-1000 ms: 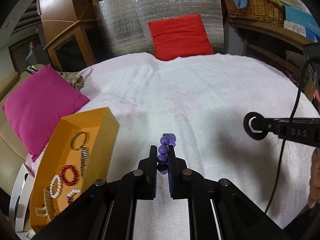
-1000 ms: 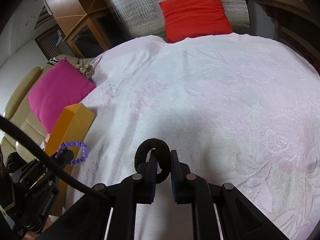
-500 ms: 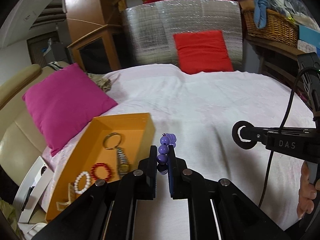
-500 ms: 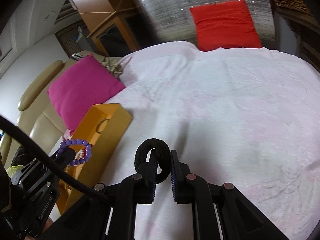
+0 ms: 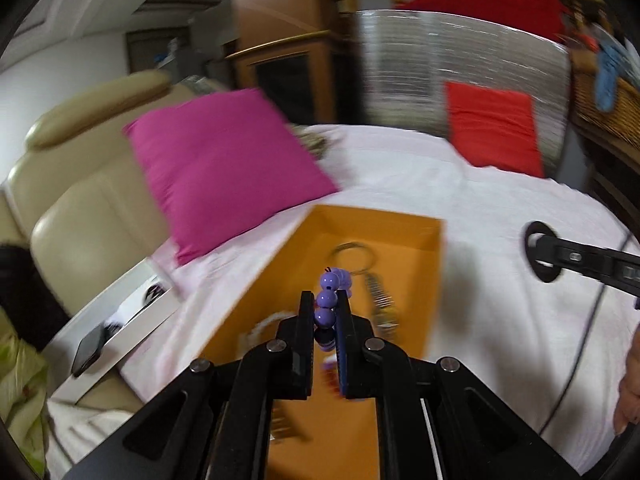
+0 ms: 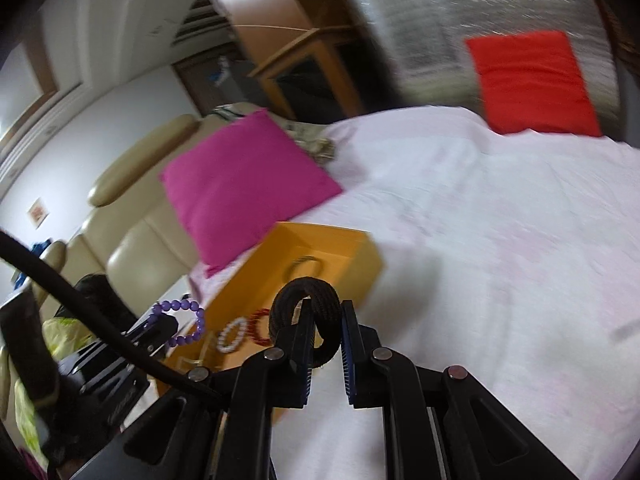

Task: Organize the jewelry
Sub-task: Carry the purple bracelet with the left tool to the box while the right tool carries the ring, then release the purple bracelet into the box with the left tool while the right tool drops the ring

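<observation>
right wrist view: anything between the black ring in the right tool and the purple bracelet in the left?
Yes. In the right wrist view the red bracelet and white bracelet lie in the orange box, between the black ring and the purple bracelet.

Glossy purple beads point(image 5: 329, 307), matt woven black band point(image 6: 306, 310).

The left tool point(image 5: 325, 312) is clamped on a purple bead bracelet point(image 5: 330, 300), fingers pointing forward. The right tool point(image 6: 324, 334) pinches a black ring point(image 6: 306, 308), held just beside the left.
</observation>
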The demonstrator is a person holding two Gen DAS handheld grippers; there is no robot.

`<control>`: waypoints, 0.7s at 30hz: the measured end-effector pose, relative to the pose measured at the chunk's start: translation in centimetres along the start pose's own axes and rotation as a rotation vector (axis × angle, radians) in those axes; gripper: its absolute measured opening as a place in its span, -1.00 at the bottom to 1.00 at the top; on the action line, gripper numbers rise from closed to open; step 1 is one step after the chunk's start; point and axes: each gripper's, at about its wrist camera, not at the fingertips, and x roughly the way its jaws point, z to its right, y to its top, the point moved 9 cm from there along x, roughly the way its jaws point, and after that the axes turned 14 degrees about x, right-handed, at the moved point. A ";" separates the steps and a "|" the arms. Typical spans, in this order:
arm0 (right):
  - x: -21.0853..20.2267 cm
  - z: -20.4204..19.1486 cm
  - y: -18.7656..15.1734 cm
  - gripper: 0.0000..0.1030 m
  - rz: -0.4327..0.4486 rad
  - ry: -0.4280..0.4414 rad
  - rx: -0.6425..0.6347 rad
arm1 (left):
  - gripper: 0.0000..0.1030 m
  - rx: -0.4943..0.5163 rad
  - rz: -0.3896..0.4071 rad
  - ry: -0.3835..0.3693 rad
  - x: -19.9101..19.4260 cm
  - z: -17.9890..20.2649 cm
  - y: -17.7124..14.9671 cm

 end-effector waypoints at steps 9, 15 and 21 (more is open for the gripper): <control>3.6 -6.4 -4.8 -0.74 -0.107 0.100 -0.159 | -0.81 -0.049 -0.113 -0.033 2.2 -3.8 -4.9; 6.1 -8.6 -9.5 -0.74 -0.218 0.128 -0.259 | -0.81 -0.043 -0.188 -0.030 3.4 -3.8 -7.0; 8.3 -9.6 -13.9 -0.74 -0.306 0.117 -0.366 | -0.81 -0.013 -0.212 -0.011 3.9 -3.5 -7.9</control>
